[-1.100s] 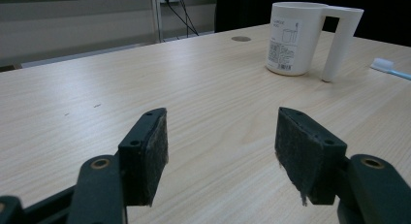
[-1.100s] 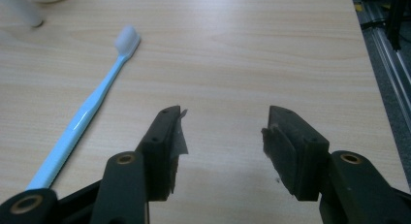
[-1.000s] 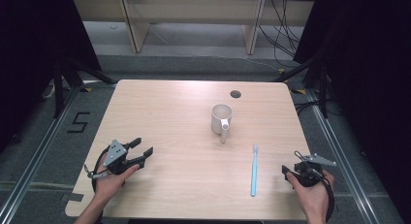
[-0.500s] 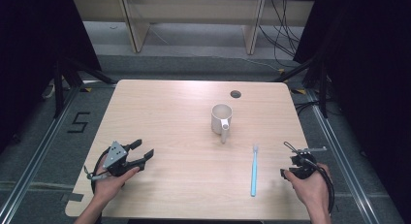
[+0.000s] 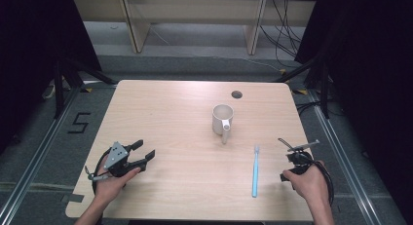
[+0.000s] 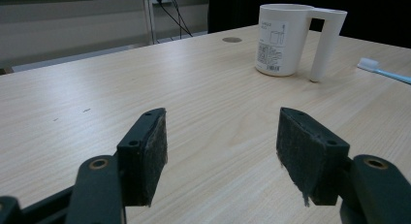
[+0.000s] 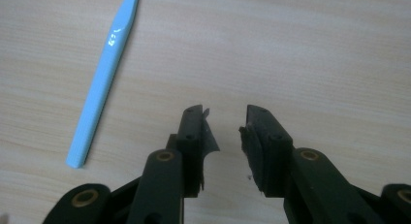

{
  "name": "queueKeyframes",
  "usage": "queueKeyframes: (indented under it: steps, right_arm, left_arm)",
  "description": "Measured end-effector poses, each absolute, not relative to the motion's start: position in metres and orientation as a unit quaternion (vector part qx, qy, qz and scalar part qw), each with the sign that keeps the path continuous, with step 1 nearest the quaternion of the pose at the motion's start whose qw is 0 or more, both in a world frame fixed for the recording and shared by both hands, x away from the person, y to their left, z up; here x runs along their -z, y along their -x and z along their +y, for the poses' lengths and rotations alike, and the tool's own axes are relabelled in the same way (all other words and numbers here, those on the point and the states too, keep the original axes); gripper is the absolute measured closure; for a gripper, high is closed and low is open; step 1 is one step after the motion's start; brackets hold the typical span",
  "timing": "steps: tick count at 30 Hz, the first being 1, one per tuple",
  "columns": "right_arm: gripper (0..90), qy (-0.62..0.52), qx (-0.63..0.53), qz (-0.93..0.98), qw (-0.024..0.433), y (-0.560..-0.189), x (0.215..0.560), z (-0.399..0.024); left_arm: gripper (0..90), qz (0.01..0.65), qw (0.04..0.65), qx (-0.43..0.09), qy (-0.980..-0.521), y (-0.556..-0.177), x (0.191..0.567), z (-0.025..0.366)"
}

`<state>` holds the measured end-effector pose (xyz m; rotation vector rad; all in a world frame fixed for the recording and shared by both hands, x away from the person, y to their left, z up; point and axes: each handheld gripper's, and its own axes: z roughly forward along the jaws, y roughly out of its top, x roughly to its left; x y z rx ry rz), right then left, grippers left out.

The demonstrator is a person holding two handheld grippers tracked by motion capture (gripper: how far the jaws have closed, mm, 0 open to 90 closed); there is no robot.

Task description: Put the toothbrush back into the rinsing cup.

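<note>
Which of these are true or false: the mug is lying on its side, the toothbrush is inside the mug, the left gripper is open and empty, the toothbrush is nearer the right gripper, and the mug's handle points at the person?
1. The white mug is lying on its side. False: it stands upright.
2. The blue toothbrush is inside the mug. False: it lies flat on the table, apart from the mug.
3. The left gripper is open and empty. True.
4. The toothbrush is nearer the right gripper. True.
5. The mug's handle points toward the person's side. True.
</note>
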<state>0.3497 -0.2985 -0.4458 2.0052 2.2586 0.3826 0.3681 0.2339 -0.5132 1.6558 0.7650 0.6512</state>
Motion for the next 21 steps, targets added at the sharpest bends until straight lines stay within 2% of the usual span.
queueKeyframes:
  steps: [5, 21]
  right_arm:
    - [69.5, -0.676, -0.110, 0.728, 0.024, -0.352, 0.447, -0.287]
    - [71.6, -0.673, -0.091, 0.734, 0.012, -0.369, 0.449, -0.258]
  left_arm:
    - [35.2, 0.326, 0.563, -0.274, -0.708, -0.367, 0.514, 0.231]
    - [35.2, 0.324, 0.564, -0.273, -0.709, -0.367, 0.514, 0.231]
